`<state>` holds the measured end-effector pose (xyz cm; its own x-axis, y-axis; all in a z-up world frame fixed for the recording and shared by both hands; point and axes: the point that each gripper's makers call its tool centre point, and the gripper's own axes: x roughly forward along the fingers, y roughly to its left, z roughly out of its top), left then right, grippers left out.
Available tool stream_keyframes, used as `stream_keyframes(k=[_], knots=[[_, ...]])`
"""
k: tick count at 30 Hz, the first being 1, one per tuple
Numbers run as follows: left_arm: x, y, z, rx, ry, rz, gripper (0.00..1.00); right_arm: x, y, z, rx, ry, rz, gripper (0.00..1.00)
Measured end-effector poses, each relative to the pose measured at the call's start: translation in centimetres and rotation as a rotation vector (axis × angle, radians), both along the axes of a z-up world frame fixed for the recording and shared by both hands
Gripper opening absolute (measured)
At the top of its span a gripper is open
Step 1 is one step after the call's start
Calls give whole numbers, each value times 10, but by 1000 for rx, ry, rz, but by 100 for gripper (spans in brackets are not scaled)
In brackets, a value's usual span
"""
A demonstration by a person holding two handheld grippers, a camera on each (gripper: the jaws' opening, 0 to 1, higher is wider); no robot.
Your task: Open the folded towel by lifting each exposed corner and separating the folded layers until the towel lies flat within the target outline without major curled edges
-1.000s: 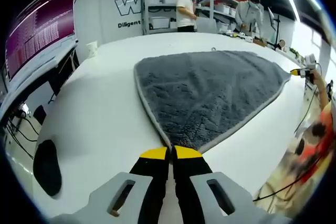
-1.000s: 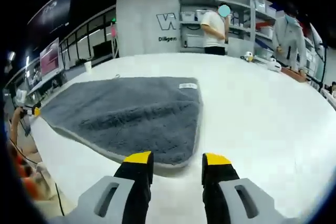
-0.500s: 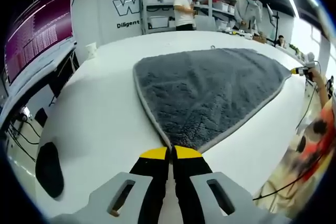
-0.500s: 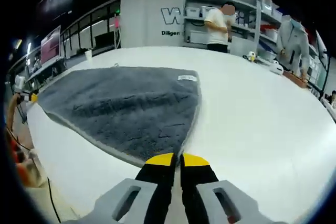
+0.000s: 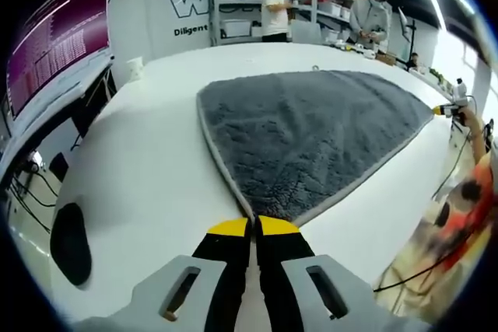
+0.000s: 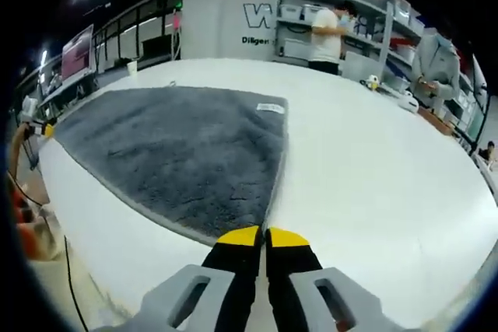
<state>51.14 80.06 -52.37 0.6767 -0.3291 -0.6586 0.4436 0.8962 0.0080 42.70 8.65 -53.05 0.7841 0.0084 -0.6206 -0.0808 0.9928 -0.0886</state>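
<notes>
**Both corners pinched, ready to spread**

The left gripper (image 5: pixel 251 225) and right gripper (image 6: pixel 263 235), at bottom centre, each pinch a near corner of the grey fleecy towel (image 5: pixel 311 134) spread mid-frame on the white table (image 5: pixel 148 169). Next, probably: draw the corners apart evenly and lay them flat.

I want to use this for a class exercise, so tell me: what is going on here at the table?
A person is working a grey towel on a white table with two handheld grippers. The left gripper is shut on one near corner of the towel, and the right gripper is shut on another. The towel lies spread and mostly flat between them, its white label at a far corner. People stand by shelves behind the table.
</notes>
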Motion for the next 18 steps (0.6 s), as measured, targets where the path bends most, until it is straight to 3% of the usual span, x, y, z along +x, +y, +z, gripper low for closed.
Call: stream_keyframes(k=[10,13,18], knots=[[-7,6,-3,4,15,11,1,-14,0,-3,-12,29,16,0],[-8,3,-3,14,-5,-15,3,-17,3,-3,-36,44,22,0],[-8,2,4,-6,-40,-37,19,-17,-2,1,-51,46,3,6]])
